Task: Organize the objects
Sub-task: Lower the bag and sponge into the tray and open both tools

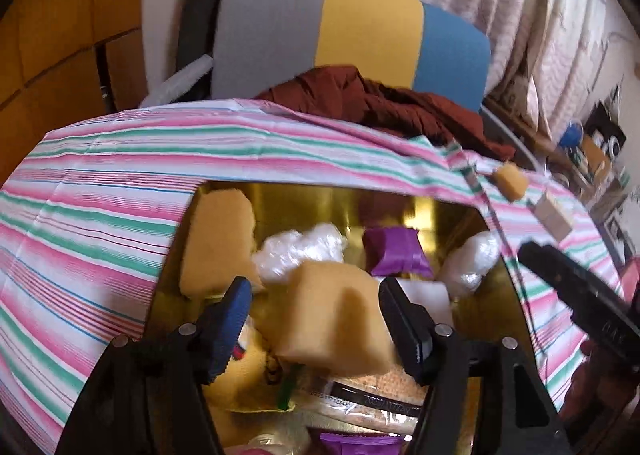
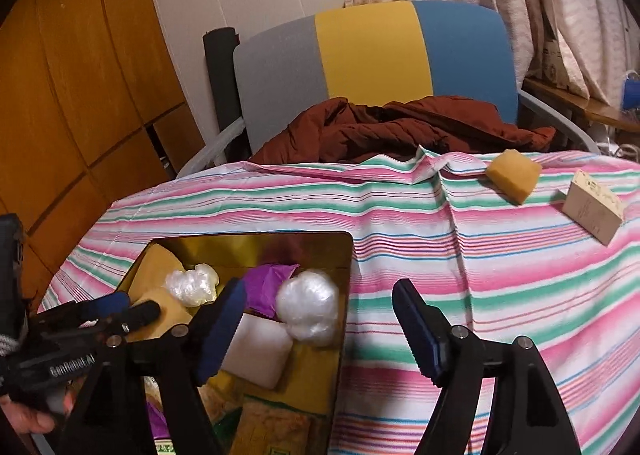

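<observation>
Centrally in the left wrist view, a soft, porous yellow sponge block sits blurred between the left gripper's parted jaws, which stand wider than the block; whether a pad touches it is unclear. Below lies a shiny gold rectangular tin holding crinkly clear plastic wads and a purple foil packet. Rightward, in the right wrist view, the right gripper gapes empty over the striped tablecloth, beside the tin's edge.
</observation>
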Motion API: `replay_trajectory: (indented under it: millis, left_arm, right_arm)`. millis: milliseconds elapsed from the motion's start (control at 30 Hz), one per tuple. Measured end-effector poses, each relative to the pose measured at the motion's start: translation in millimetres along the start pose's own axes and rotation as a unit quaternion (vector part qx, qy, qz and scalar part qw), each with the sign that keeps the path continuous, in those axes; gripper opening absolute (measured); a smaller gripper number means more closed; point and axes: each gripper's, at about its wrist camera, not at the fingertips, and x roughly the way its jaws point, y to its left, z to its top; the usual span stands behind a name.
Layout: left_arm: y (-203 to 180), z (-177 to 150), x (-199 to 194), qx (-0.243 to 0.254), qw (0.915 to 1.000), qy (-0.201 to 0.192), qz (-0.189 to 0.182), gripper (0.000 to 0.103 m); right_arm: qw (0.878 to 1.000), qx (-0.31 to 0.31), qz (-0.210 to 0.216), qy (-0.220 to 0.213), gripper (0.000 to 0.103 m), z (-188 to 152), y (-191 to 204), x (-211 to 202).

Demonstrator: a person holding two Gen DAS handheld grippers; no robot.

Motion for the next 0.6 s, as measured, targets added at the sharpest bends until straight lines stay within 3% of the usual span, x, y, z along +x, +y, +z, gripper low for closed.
replay_trajectory:
  millis: [200, 433, 600]
  left_arm:
    - [24.7, 6.6, -23.1, -0.049, 0.9975, -0.042, 0.030, 0.067]
    - [30.3, 2.3, -20.9, -0.067, 0.9968, -0.024, 0.035, 0.067]
    - [13.4, -0.8, -22.2, -0.059, 0.9980, -0.025, 0.007, 0.067]
  right_arm:
    - [1.000, 0.019, 0.002, -0.016, 0.078, -3.6, -8.2, -13.4]
    - [0.999, 0.032, 0.008, -0.017, 0.079, -7.9, -12.4, -18.8]
    - [0.999, 0.037, 0.003, -0.023, 0.079, -9.9, -18.8, -25.3]
